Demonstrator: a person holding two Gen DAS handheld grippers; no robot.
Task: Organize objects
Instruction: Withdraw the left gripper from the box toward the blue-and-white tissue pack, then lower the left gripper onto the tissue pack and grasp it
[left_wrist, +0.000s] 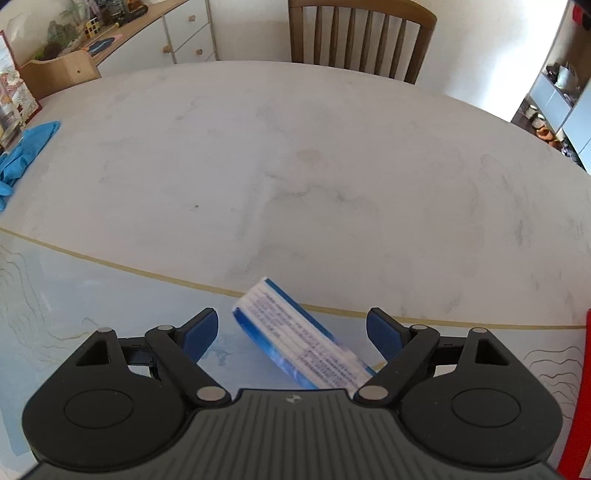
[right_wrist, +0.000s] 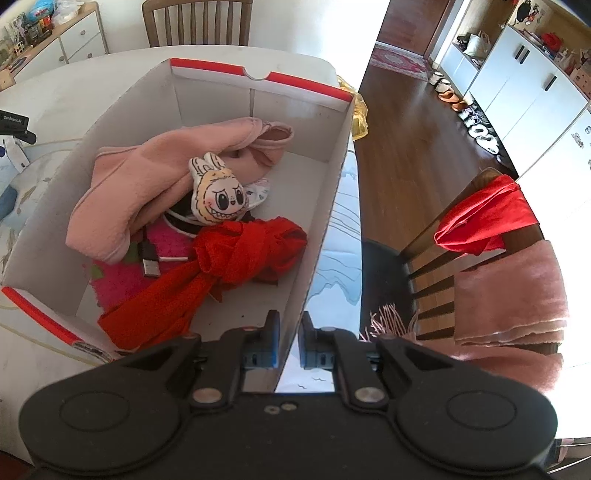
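Observation:
In the left wrist view my left gripper (left_wrist: 291, 332) is open, with a blue and white packet (left_wrist: 299, 339) lying on the table between its fingers, touching neither. In the right wrist view my right gripper (right_wrist: 288, 343) is shut on the right wall of a white cardboard box with a red rim (right_wrist: 332, 192). Inside the box lie a pink cloth (right_wrist: 155, 184), a cream rabbit-eared plush toy (right_wrist: 218, 195), a red scarf (right_wrist: 229, 258), a fuzzy pink item (right_wrist: 122, 280) and a USB cable (right_wrist: 149, 260).
The marble-look table (left_wrist: 295, 166) has a blue glove (left_wrist: 26, 147) at its left edge and a red box edge (left_wrist: 585, 387) at far right. A wooden chair (left_wrist: 358, 33) stands behind. Right of the box a chair holds red (right_wrist: 484, 218) and pink cloth (right_wrist: 513, 295).

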